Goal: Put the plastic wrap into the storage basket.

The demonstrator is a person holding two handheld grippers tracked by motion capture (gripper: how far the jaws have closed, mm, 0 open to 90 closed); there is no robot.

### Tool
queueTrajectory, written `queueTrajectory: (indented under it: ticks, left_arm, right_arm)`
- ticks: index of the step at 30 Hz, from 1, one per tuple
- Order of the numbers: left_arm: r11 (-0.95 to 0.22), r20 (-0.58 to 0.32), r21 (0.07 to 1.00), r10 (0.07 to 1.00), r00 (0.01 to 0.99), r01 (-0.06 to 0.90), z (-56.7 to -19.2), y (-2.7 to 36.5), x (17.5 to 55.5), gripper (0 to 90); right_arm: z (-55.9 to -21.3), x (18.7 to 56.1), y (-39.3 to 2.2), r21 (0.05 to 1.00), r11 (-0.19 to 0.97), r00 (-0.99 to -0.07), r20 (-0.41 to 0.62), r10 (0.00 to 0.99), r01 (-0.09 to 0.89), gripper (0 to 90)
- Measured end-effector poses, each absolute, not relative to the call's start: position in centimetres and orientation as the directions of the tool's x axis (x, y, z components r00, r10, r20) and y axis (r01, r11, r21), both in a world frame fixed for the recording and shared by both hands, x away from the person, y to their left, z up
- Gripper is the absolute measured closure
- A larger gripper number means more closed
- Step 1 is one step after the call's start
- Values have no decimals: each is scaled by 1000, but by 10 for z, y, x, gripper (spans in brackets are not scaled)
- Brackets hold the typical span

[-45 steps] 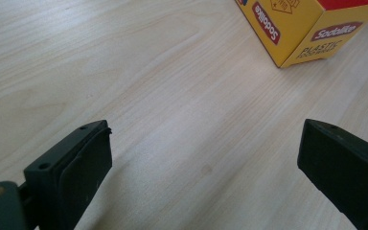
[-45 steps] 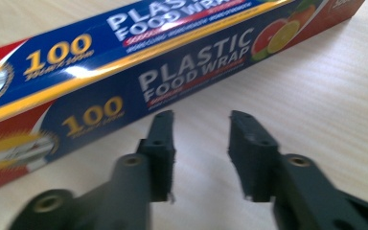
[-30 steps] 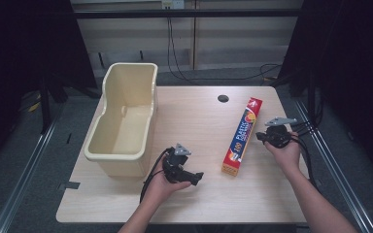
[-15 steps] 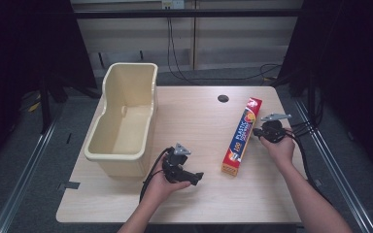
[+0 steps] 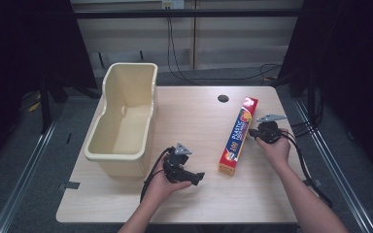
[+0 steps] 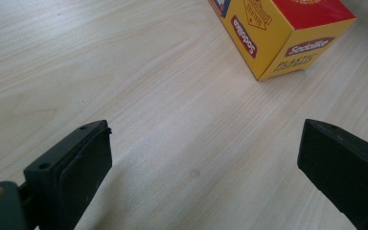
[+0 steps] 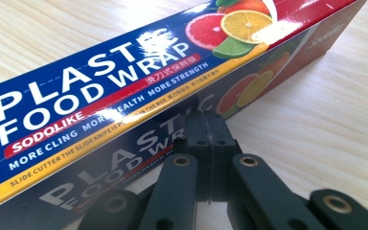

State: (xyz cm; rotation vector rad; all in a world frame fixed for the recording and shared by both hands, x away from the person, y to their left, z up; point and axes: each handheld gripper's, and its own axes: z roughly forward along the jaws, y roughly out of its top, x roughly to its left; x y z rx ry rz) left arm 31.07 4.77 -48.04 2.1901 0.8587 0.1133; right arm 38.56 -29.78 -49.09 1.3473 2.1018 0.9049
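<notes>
Long light stiff cardboard wrap box (image 5: pixel 239 135) on table (image 5: pixel 194 116), glossy so slippery, best pinched mid-length across narrow sides; right claw (image 7: pixel 206 125) closed empty beside it, left claw (image 6: pixel 206 158) wide.

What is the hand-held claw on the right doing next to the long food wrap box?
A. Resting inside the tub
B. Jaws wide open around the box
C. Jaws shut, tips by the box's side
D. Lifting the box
C: the right gripper has its jaws pressed together beside the plastic wrap box, which lies flat on the table.
</notes>
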Motion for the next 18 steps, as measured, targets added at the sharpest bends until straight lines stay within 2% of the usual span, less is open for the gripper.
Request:
queueTrajectory:
  ticks: [18]
  left_arm:
    - [-476, -186, 683, 620, 763, 554, -478, 50, 310, 43]
  right_arm:
    - [-491, 391, -263, 754, 314, -436, -42, 899, 576, 900]
